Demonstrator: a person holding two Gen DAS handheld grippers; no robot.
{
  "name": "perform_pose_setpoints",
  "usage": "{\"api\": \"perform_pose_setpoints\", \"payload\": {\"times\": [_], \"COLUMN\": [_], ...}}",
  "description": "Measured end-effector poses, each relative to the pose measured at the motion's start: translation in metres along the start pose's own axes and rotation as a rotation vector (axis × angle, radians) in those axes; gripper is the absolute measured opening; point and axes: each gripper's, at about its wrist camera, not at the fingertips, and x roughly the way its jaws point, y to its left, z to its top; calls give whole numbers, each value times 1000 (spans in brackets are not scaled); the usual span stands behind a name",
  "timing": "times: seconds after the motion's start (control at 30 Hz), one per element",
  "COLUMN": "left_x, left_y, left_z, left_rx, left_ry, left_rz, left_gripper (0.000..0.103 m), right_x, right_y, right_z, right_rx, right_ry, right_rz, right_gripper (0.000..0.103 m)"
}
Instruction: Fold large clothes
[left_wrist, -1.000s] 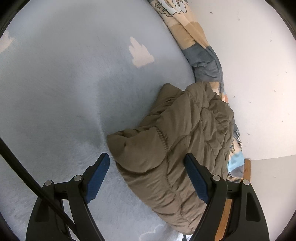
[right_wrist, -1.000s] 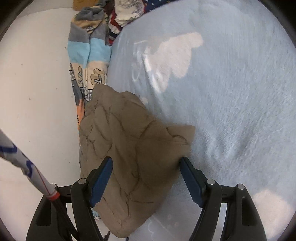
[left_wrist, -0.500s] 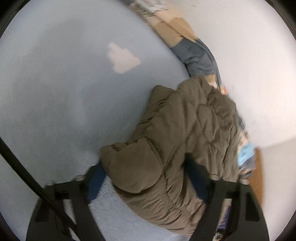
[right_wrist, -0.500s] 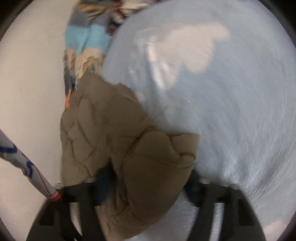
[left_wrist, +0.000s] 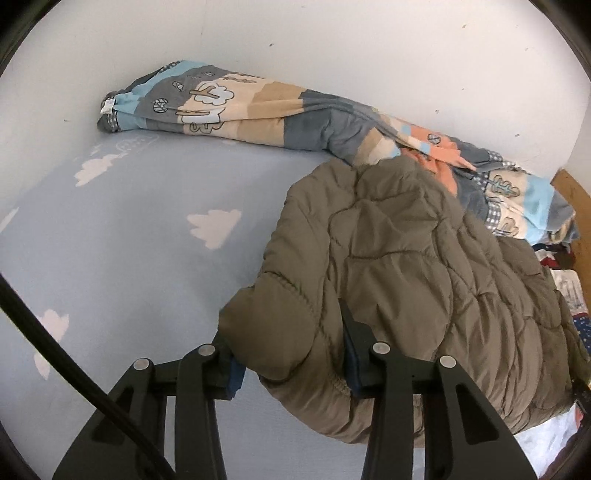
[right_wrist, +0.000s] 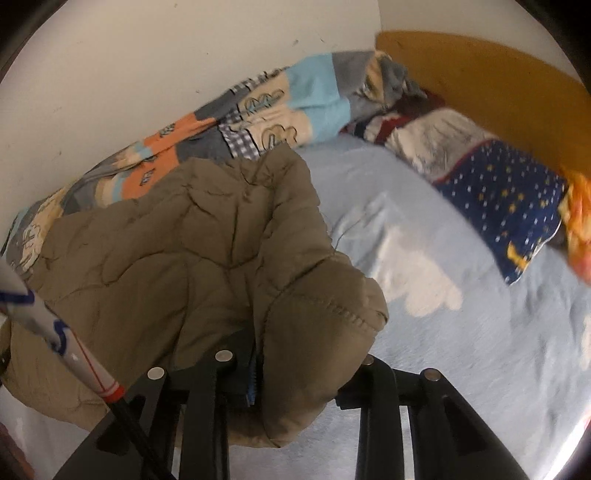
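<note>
An olive-brown quilted jacket (left_wrist: 406, 280) lies bunched on a light blue bed sheet with white clouds (left_wrist: 147, 236). My left gripper (left_wrist: 291, 354) is shut on a padded corner of the jacket, which bulges between and over its blue pads. In the right wrist view the same jacket (right_wrist: 166, 266) fills the left side. My right gripper (right_wrist: 299, 376) is shut on another thick corner of it; the fabric hides the pads. Both corners are lifted slightly off the sheet (right_wrist: 461, 332).
A rolled patchwork blanket (left_wrist: 280, 114) lies along the white wall (left_wrist: 332, 44) behind the jacket. A navy star-patterned cloth (right_wrist: 517, 199) and other clothes are piled by the orange-brown headboard (right_wrist: 480, 74). A white pole with blue marks (right_wrist: 51, 332) crosses the right wrist view.
Both grippers went from open around the jacket's corners to shut on them. Both have tilted up, so the wall and blanket now show.
</note>
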Motion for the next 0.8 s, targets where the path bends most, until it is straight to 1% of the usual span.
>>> {"api": "perform_pose_setpoints", "payload": {"times": [0.13, 0.2, 0.27, 0.33, 0.5, 0.63, 0.73, 0.77, 0.8], "left_x": [-24, -41, -56, -75, -111, -125, -126, -123, -119], "left_y": [-6, -3, 1, 8, 18, 28, 37, 41, 44], "left_z": [-6, -15, -24, -39, -78, -104, -126, -134, -139], "left_rx": [34, 53, 48, 39, 35, 7, -13, -24, -35], "left_ry": [-10, -7, 3, 7, 8, 30, 66, 82, 97], "left_rz": [-7, -19, -33, -51, -49, -46, -38, -37, -35], "left_gripper": [41, 41, 41, 41, 41, 41, 42, 43, 47], "right_x": [-27, -43, -61, -74, -107, -133, -139, -138, -136], "right_y": [-7, -10, -19, -25, -43, -60, -68, -70, -73], "right_z": [-3, -8, -16, -24, -56, -88, -107, -113, -119], "right_rx": [-20, -24, -12, -1, 21, 61, 76, 78, 79], "right_ry": [-14, -15, -9, -2, 8, 18, 39, 53, 72], "right_rz": [22, 36, 61, 82, 112, 139, 144, 141, 137], "right_gripper": [30, 30, 30, 30, 30, 30, 31, 31, 31]}}
